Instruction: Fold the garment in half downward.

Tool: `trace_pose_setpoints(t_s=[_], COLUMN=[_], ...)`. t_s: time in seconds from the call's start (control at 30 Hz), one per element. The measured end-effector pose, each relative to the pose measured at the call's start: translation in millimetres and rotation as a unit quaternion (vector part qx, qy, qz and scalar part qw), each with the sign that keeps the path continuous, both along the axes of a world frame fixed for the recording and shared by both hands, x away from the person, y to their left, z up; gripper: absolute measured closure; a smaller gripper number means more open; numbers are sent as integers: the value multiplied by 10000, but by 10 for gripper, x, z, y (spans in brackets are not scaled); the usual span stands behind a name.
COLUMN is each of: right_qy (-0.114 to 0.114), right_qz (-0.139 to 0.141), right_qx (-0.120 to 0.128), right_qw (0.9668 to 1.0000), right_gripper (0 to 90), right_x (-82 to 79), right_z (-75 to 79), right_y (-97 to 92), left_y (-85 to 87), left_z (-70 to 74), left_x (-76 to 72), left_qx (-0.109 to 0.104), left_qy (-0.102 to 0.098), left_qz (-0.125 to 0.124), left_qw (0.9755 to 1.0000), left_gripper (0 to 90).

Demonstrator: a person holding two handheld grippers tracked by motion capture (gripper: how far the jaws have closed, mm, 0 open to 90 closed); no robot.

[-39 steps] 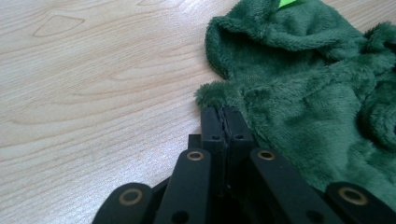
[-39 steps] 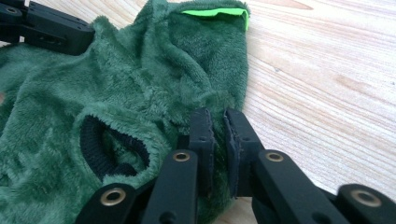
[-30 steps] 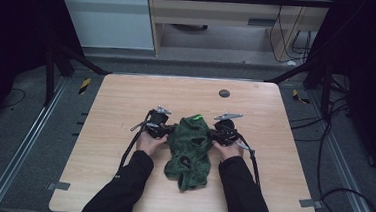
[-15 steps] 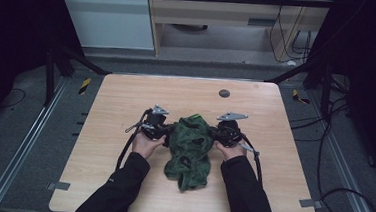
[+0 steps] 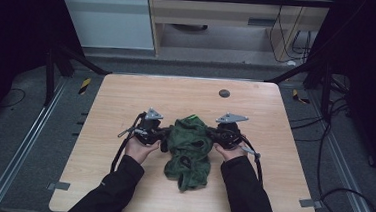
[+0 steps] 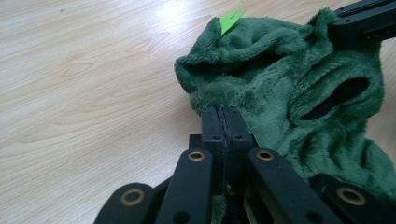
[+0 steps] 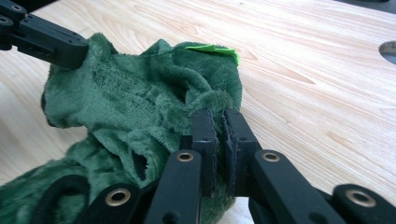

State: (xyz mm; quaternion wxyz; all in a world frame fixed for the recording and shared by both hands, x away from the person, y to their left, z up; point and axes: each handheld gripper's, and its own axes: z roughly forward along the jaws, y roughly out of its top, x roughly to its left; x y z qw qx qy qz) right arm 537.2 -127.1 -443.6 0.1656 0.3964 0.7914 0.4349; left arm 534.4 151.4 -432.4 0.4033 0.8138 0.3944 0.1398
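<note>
A dark green fleece garment with a bright green tag hangs bunched between the two grippers over the wooden table, its lower end on the tabletop. My left gripper is shut on the garment's left edge; in the left gripper view the jaws pinch the plush fabric at their tips. My right gripper is shut on the right edge; the right gripper view has fleece caught between its pads. Each gripper's jaw tip is visible in the other's view at the far edge of the cloth.
A round dark hole sits in the table near its far edge. Cables trail from both grippers toward the person's sleeves. A cabinet and shelf stand beyond the table; metal rails run along the floor on both sides.
Both hands have lifted the garment's top edge a little and carried it slightly away from the person; more of the cloth now hangs off the table. Both grips stay the same.
</note>
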Motion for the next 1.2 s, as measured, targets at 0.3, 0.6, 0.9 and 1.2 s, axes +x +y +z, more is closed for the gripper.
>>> trace_pose_setpoints(t_s=[0.3, 0.6, 0.9, 1.2], right_qy=[-157, -238, -199, -159], right_qz=[174, 304, 387, 520], right_qx=[23, 50, 78, 65], right_qw=[9997, 9992, 9990, 9985], right_gripper=[844, 842, 841, 840], right_x=[-135, -273, -444, -579], right_z=[95, 138, 125, 82], right_y=[30, 8, -54, -32], left_y=[9, 43, 32, 45], left_z=[89, 122, 109, 71], left_x=[-165, -287, -427, -604], left_qx=[-79, -72, -10, 71], left_qy=[-64, -58, -55, 8], left_qz=[-141, -215, -301, -419], left_qw=[9998, 9997, 9995, 9991], left_gripper=[896, 896, 896, 896])
